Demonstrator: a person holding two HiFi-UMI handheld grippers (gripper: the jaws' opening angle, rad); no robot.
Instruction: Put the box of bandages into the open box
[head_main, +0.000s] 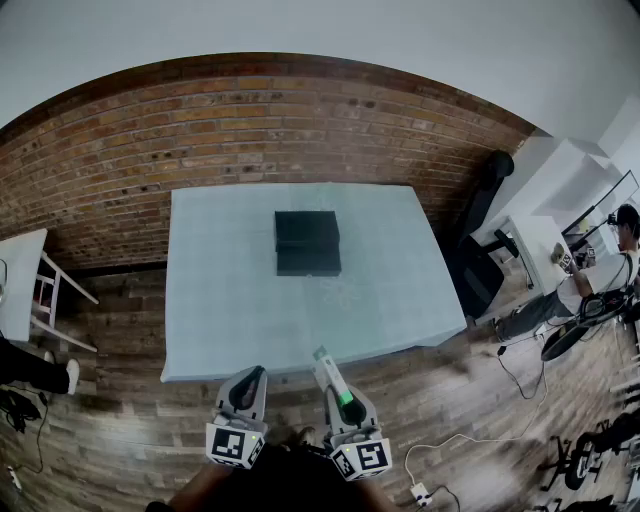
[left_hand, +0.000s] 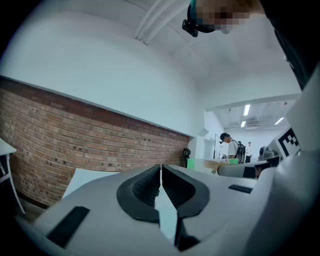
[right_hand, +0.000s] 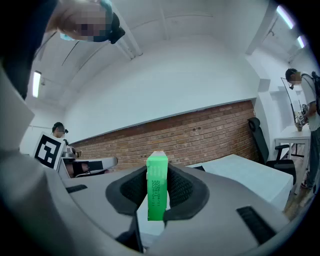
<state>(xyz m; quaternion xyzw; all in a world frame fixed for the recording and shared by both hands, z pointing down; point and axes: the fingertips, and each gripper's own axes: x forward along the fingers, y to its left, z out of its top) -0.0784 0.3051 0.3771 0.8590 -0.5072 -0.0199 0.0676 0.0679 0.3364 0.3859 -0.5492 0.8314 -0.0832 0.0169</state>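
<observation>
My right gripper (head_main: 343, 395) is shut on a slim green and white box of bandages (right_hand: 157, 186), which stands on end between its black pads and pokes out past the tips (head_main: 328, 372). It is held at the table's near edge, tilted up toward the brick wall. My left gripper (head_main: 248, 388) hangs beside it on the left, shut, with nothing between its jaws (left_hand: 160, 185). The open black box (head_main: 307, 242) lies on the pale table (head_main: 220, 300), past the middle, well ahead of both grippers.
A brick wall (head_main: 150, 130) runs behind the table. A black office chair (head_main: 478, 250) stands at the table's right, with a person seated at a desk (head_main: 600, 280) further right. A white stool (head_main: 30, 290) is at the left. Cables lie on the wood floor.
</observation>
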